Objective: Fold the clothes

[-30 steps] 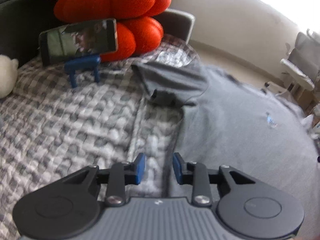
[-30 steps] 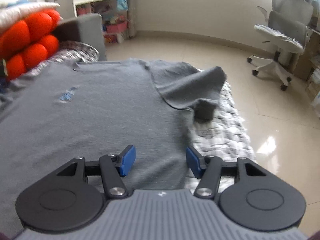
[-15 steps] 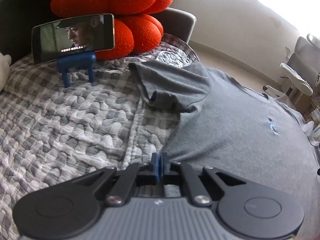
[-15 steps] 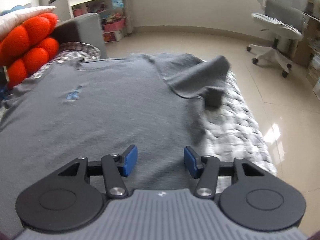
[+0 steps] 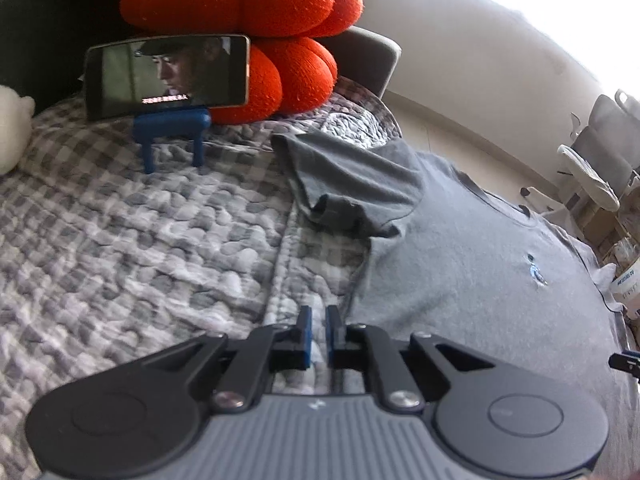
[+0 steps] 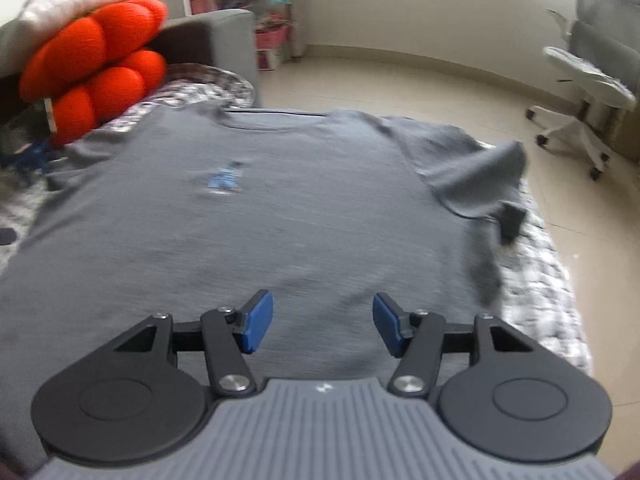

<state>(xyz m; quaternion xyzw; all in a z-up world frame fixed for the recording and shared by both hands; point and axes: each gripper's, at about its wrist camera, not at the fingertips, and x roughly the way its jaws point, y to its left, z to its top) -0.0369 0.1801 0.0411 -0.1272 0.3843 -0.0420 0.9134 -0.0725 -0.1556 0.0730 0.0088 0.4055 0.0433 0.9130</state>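
From the left wrist camera we see the left gripper (image 5: 318,332) with its blue jaws drawn to a narrow slit, nothing between them, poised over the checked quilt (image 5: 132,240) just beside the side edge of the grey T-shirt (image 5: 480,280). The T-shirt lies spread flat on the quilt, front up, with a small blue emblem (image 5: 535,272) on its chest. Its near sleeve (image 5: 352,184) is crumpled, the cuff turned under on itself. Beyond the sleeve, further from the T-shirt, a phone (image 5: 168,76) stands on a blue stand (image 5: 172,128), its screen lit, leaning against an orange cushion (image 5: 256,20). A white soft thing sits at the far edge of the view; we cannot say what it is.

From the right wrist camera we see the right gripper (image 6: 322,330) with jaws set wide, empty, hovering over the lower part of the T-shirt, which looks slightly blurred here. The collar (image 6: 272,120) points away from us. The far sleeve (image 6: 480,184) is rumpled and partly raised, its tip hanging over the quilt edge. Past that sleeve, on the tiled floor (image 6: 420,92), stands an office chair (image 6: 588,88). The orange cushion rests against the grey sofa arm (image 6: 224,48) beside the T-shirt's shoulder.
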